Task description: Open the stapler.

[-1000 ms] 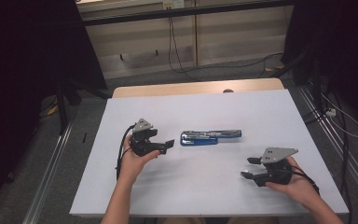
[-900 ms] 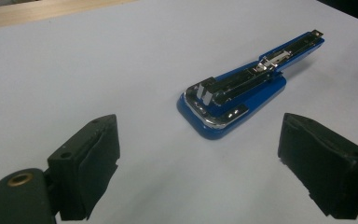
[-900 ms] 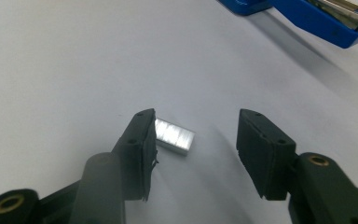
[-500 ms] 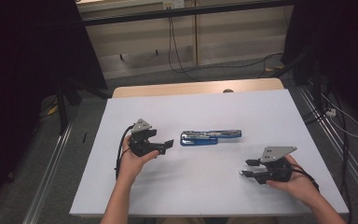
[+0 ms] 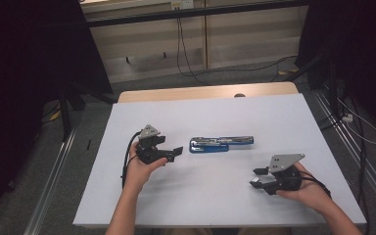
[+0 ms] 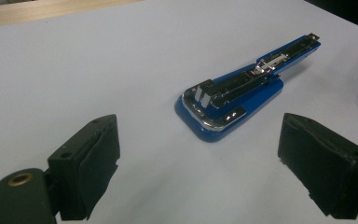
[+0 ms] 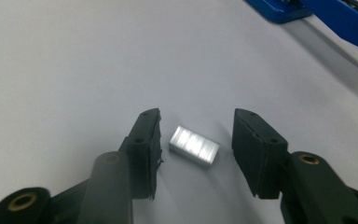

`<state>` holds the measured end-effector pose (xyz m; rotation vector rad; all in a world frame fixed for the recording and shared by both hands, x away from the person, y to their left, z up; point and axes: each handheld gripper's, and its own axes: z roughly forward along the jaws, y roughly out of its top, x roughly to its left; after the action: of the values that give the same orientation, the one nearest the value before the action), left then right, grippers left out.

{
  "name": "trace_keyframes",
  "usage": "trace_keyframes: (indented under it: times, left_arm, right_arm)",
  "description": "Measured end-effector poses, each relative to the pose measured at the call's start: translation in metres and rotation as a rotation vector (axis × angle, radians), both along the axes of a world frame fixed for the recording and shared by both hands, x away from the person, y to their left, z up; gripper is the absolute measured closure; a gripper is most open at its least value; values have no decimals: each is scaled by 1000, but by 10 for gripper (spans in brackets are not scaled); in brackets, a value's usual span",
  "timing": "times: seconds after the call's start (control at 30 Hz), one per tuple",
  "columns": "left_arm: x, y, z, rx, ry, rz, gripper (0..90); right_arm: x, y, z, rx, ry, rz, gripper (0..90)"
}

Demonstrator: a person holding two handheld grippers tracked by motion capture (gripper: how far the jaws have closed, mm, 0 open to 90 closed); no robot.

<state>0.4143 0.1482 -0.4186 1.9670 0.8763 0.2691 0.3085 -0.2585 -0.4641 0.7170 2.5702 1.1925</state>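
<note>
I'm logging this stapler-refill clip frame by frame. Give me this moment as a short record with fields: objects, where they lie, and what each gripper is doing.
surface: white table top
stapler: blue stapler lying opened out flat at mid-table, metal staple channel facing up
staples: small silver staple strip flat on the table, apart from the stapler
left gripper: left gripper pointing at the stapler, jaws wide apart, nothing between them
right gripper: right gripper low over the table, jaws astride the staple strip, just been moving, pads not touching it
</note>
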Motion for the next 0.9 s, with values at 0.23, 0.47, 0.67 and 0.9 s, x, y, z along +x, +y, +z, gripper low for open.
trace_keyframes:
  times: [0.23,0.47,0.67,0.9]
  left_arm:
    - [-1,1,1,2,-1,3,130]
    - [-1,1,1,3,1,-1,130]
    - [-1,1,0,4,3,3,131]
    - [0,2,1,5,-5,1,131]
  right_arm:
    - [-1,6,1,-12,13,34,534]
    - [-7,0,2,-14,27,38,562]
    - [-9,-2,4,-25,42,22,648]
    - [-7,-5,4,-17,59,-1,717]
